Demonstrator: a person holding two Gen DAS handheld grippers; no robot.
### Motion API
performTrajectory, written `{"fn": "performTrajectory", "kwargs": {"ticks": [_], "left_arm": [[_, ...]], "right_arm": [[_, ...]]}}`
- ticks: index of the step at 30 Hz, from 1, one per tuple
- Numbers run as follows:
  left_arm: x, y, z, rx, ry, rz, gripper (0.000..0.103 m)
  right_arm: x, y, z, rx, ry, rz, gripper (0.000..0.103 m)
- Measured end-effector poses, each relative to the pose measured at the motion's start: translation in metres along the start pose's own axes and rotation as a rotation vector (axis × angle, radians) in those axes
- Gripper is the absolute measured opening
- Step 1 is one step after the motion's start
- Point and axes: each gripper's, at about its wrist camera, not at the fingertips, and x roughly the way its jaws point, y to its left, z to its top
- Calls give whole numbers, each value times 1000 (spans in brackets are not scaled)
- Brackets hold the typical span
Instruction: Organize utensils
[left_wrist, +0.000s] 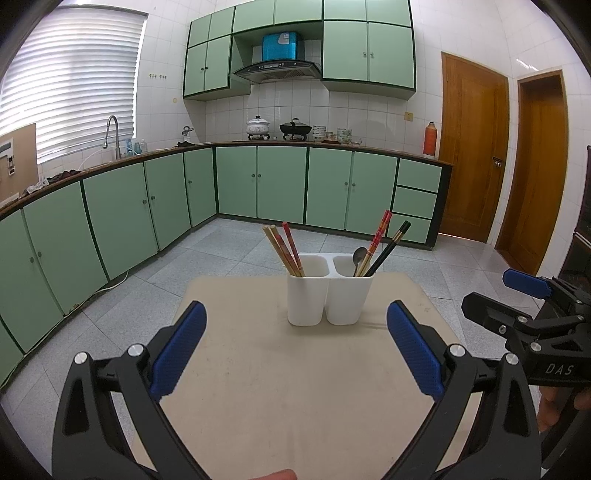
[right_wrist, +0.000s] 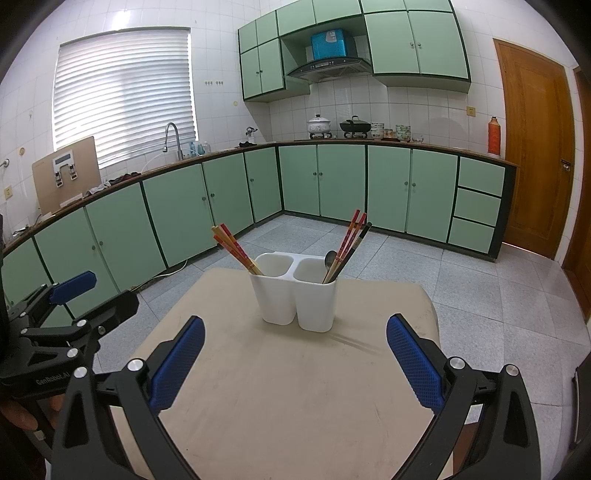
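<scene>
2 white joined utensil cups (left_wrist: 327, 295) on beige table (left_wrist: 295, 387), well ahead of both tools. Looks nearly or fully sorted: nothing loose on the tabletop. Left cup: red and tan chopsticks (left_wrist: 284, 249) only. Right cup: mixed, red chopsticks (left_wrist: 376, 240), black chopstick (left_wrist: 389, 245), metal spoon (left_wrist: 359, 258); perhaps spoon left to separate. Left gripper (left_wrist: 295, 347) spread wide, empty; right gripper (right_wrist: 295, 362) likewise apart, holding nothing. Hidden: utensil lower ends inside cups, exact chopstick count, table's near edge behind the tools
</scene>
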Motion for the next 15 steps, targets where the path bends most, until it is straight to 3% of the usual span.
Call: {"fn": "performTrajectory", "kwargs": {"ticks": [15], "left_arm": [[0,0,0,0,-1,1,95]], "right_arm": [[0,2,-1,-2,-1,1,97]]}}
